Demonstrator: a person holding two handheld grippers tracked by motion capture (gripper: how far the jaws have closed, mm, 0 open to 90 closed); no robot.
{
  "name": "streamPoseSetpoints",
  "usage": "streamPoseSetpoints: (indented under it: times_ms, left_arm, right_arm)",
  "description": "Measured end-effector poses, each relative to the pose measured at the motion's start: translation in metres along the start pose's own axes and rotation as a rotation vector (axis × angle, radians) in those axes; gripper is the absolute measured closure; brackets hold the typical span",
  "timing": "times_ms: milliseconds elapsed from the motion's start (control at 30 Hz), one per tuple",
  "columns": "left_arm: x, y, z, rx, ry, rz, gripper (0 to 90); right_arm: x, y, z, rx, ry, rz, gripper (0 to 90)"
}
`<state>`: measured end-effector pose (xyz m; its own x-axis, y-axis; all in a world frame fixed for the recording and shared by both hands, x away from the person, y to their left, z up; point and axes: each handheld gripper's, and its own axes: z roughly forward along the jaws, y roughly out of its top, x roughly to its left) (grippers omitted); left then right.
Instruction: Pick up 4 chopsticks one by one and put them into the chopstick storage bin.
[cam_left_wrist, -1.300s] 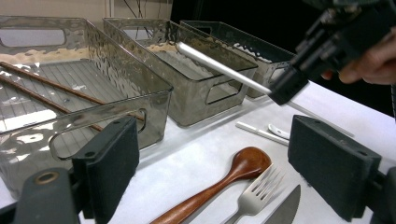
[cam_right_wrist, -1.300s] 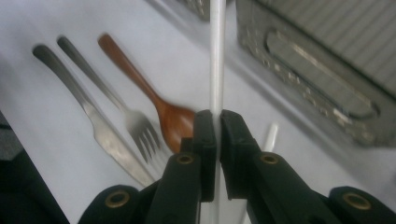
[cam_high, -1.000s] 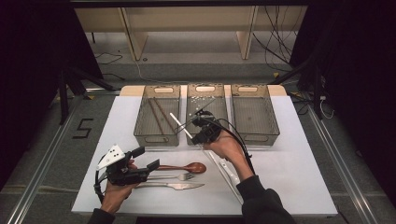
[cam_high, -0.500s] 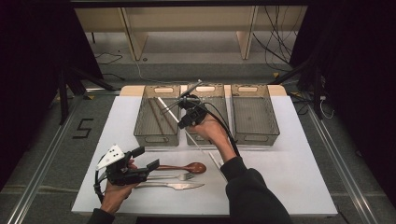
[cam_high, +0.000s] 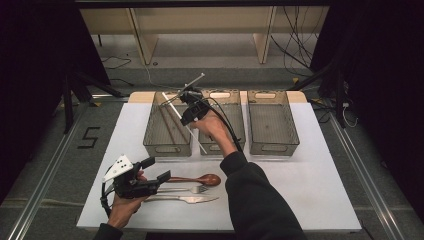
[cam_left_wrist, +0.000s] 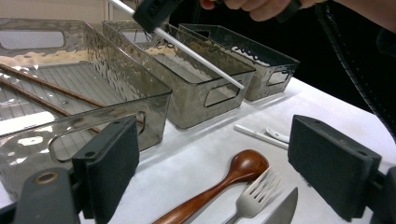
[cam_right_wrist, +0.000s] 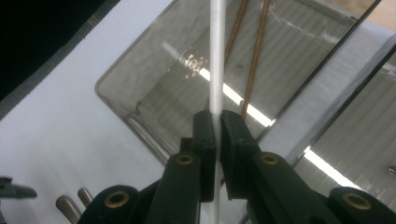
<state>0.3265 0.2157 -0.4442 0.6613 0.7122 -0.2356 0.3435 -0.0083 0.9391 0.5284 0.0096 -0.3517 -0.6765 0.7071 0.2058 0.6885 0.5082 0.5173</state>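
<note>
White table in a dark room: a person's right gripper (cam_high: 189, 106) lifts a white chopstick (cam_high: 192, 134) above three clear bins.

The white table (cam_high: 310, 180) stands on grey floor with black curtains at both sides and a wooden frame behind. Three smoky clear bins sit in a row; the left bin (cam_high: 167, 125) holds two brown chopsticks (cam_left_wrist: 51, 93). The right gripper's jaws pinch the white chopstick over the left and middle bins. The left gripper (cam_high: 150, 179) rests with jaws spread beside one wooden spoon (cam_high: 197, 179), one fork (cam_high: 185, 189) and one knife (cam_high: 187, 199).
</note>
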Motion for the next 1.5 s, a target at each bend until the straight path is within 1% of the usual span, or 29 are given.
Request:
streamPoseSetpoints:
  times_ms: [167, 300, 333, 400, 533, 667, 733, 1000, 1167, 1300, 1400, 1500]
  left_arm:
    - [0.0, 0.0, 0.0, -0.002, -0.001, 0.001, 16.3]
    - [0.001, 0.0, 0.0, -0.003, -0.002, -0.002, 16.3]
    - [0.0, 0.0, 0.0, -0.003, -0.002, -0.003, 16.4]
    - [0.0, 0.0, 0.0, -0.003, -0.002, -0.003, 16.3]
    - [0.0, 0.0, 0.0, -0.003, -0.004, -0.002, 16.3]
    - [0.0, 0.0, 0.0, -0.004, -0.005, -0.002, 16.4]
    - [0.0, 0.0, 0.0, -0.004, -0.005, -0.002, 16.3]
    - [0.0, 0.001, -0.001, -0.004, -0.006, 0.0, 16.3]
    - [0.0, 0.001, -0.001, -0.006, -0.008, 0.001, 16.3]
    - [0.0, 0.001, 0.0, -0.006, -0.009, 0.0, 16.3]
    - [0.0, 0.001, 0.0, -0.006, -0.008, -0.002, 16.4]
    - [0.0, 0.001, -0.001, -0.004, -0.009, 0.0, 16.3]
  right_arm:
    - [-0.002, 0.011, 0.007, -0.028, 0.0, 0.029, 85.5]
    - [-0.003, 0.018, 0.01, -0.057, 0.012, 0.062, 85.5]
    - [-0.003, 0.02, 0.011, -0.056, 0.01, 0.066, 85.5]
    - [-0.003, 0.022, 0.013, -0.057, -0.001, 0.066, 85.5]
    - [-0.004, 0.026, 0.017, -0.073, 0.0, 0.081, 85.5]
    - [-0.004, 0.029, 0.02, -0.094, -0.014, 0.091, 85.5]
    - [-0.004, 0.03, 0.021, -0.109, -0.01, 0.099, 85.5]
    - [0.001, 0.038, 0.026, -0.148, -0.021, 0.097, 85.5]
    - [0.001, 0.038, 0.033, -0.154, -0.036, 0.105, 85.4]
    - [0.0, 0.038, 0.037, -0.161, -0.043, 0.102, 85.4]
    - [0.0, 0.037, 0.042, -0.149, -0.041, 0.102, 85.4]
    - [0.001, 0.036, 0.047, -0.133, -0.053, 0.099, 85.4]
